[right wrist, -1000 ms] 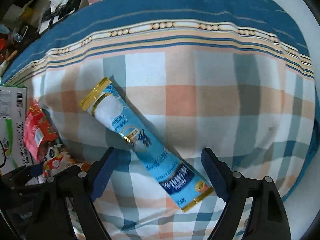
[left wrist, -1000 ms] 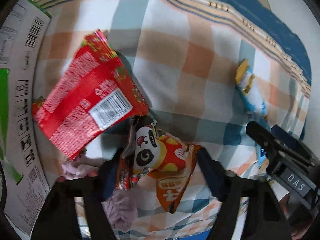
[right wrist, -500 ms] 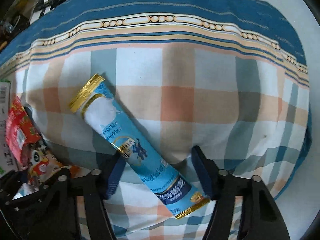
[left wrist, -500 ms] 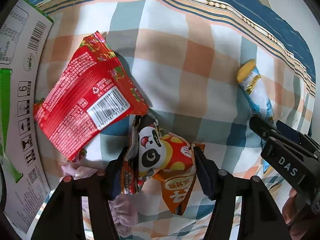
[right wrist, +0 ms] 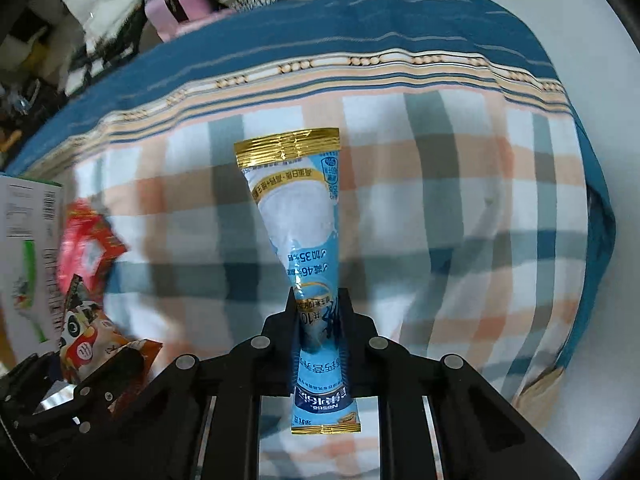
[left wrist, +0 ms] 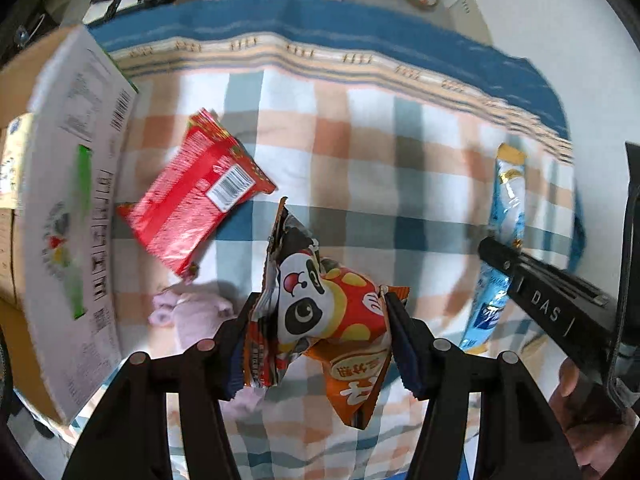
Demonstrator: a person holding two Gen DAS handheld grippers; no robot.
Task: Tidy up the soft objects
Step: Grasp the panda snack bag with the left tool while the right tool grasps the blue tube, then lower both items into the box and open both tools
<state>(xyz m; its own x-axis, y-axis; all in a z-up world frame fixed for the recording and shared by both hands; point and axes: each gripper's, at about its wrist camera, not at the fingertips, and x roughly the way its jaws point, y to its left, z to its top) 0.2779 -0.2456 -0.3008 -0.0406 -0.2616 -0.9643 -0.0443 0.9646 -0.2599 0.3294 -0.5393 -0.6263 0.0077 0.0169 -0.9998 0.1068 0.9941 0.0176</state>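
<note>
A checked cloth [right wrist: 460, 208] in white, peach and grey-blue squares, with a striped border and a broad blue band along its far edge, covers the surface; at the right a pale bare part of the surface [right wrist: 592, 40] shows beyond the cloth. Past the far edge lies room clutter: a pink item [right wrist: 180, 8], papers and small boxes, too blurred to name. A large printed cardboard box [left wrist: 68, 216] stands along the left side.

The left hand-held gripper [left wrist: 316, 320] is clenched on a panda snack packet [left wrist: 316, 300], with an orange packet [left wrist: 356, 376] pressed in the same grasp and hanging toward the camera. Far-left of it a red snack packet [left wrist: 192, 200] lies flat on the cloth, barcode up, and a pale pink soft thing [left wrist: 192, 312] lies near the box, just left of the gripper.

The right hand-held gripper [right wrist: 318, 320] is pinched tight on a long blue sachet [right wrist: 300, 216] at its lower part, so the sachet stands away from the camera, gold-sealed end farthest.

Half a second ago both grippers had their fingers spread around the packets, which lay on the cloth; the blue sachet lay slantwise. Now both are closed and the sachet is lined up between the fingers. The views have pulled back as well: more of the blue band, the clutter and the box top show, and the red packet looks smaller.
</note>
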